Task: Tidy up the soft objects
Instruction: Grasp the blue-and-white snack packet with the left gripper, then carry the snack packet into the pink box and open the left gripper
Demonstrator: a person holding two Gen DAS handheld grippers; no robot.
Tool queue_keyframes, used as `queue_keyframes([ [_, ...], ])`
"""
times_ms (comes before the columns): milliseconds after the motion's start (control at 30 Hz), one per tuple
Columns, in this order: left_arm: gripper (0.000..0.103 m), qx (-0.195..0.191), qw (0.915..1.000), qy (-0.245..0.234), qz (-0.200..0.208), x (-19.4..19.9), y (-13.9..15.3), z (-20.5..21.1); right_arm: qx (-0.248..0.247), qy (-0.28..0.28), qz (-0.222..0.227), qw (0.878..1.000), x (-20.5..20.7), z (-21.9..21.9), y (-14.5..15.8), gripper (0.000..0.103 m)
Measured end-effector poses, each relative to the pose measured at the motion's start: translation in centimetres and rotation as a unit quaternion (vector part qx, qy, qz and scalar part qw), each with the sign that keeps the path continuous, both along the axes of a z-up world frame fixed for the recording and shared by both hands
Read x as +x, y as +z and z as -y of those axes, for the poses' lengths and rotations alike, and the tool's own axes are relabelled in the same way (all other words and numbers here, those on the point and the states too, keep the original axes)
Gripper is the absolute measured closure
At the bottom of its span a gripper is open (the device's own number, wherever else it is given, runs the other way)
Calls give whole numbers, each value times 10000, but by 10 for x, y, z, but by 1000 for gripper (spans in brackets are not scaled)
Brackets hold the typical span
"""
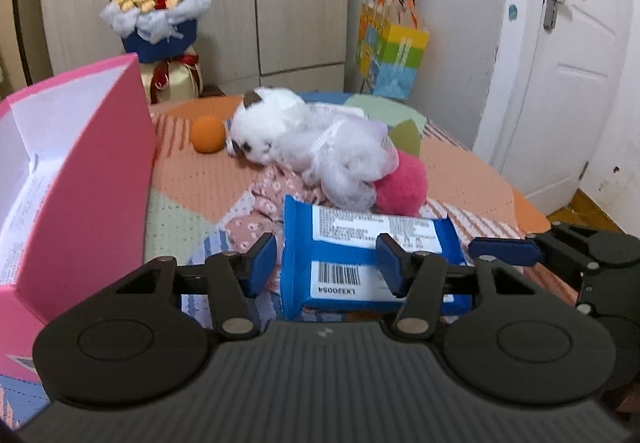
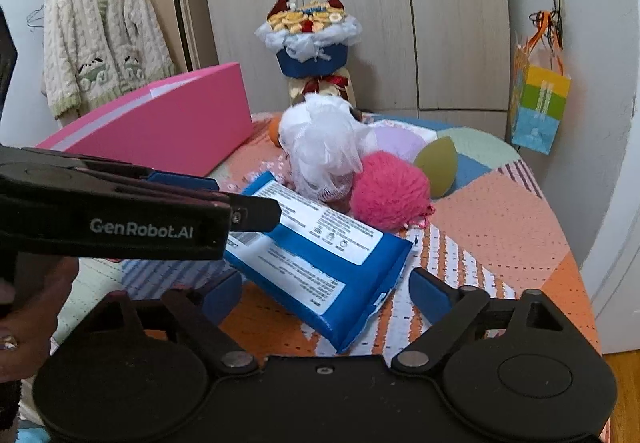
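A blue soft pack [image 1: 360,243] with white labels lies on the patchwork bed, also in the right wrist view [image 2: 320,263]. My left gripper [image 1: 326,259] is open, its blue pads on either side of the pack's near end, and it shows from the side in the right wrist view [image 2: 240,211]. My right gripper [image 2: 326,293] is open around the pack's other end, and it shows in the left wrist view [image 1: 504,247]. Behind lie a white plush dog [image 1: 288,127], a white mesh puff [image 1: 352,163], a pink pompom [image 1: 400,183] and an orange ball [image 1: 208,134].
An open pink box [image 1: 80,179] stands on the bed at the left. A green sponge [image 2: 436,167] and floral cloth [image 1: 272,195] lie on the bed. A bouquet [image 2: 312,39], wardrobe, hanging gift bag [image 1: 392,55] and door [image 1: 568,63] are behind.
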State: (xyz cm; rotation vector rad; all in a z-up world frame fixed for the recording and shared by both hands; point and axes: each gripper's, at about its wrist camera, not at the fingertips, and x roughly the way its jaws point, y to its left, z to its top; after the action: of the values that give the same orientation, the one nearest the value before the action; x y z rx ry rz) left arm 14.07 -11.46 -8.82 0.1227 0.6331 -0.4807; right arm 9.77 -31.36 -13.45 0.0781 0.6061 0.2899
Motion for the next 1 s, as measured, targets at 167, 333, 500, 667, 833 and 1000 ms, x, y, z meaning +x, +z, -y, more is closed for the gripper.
queue_keyframes([
  [167,63,-123,9995,17,-282,2,-10,-4,49,20,13,10000,-2,0,-10,21],
  [333,69,-34,9995,-172,-250,-6,-8,3,-19,-73,156,9999,-7,-5,-10,38],
  [500,69,-145,9990,-204,-378,-12,-4,3,-33,-137,206,9997,-13,-5,-8,45],
  [667,69,-91,9985,-266,-468,-16,0,4,9,-190,205,9996,-20,-5,-5,48],
  [833,68,3,9974,-362,-621,-24,9,0,-161,-146,128,9997,-31,-12,5,48],
  [1000,68,22,9962,-418,-763,-36,21,-12,-216,-35,-20,9998,-45,-20,19,48],
])
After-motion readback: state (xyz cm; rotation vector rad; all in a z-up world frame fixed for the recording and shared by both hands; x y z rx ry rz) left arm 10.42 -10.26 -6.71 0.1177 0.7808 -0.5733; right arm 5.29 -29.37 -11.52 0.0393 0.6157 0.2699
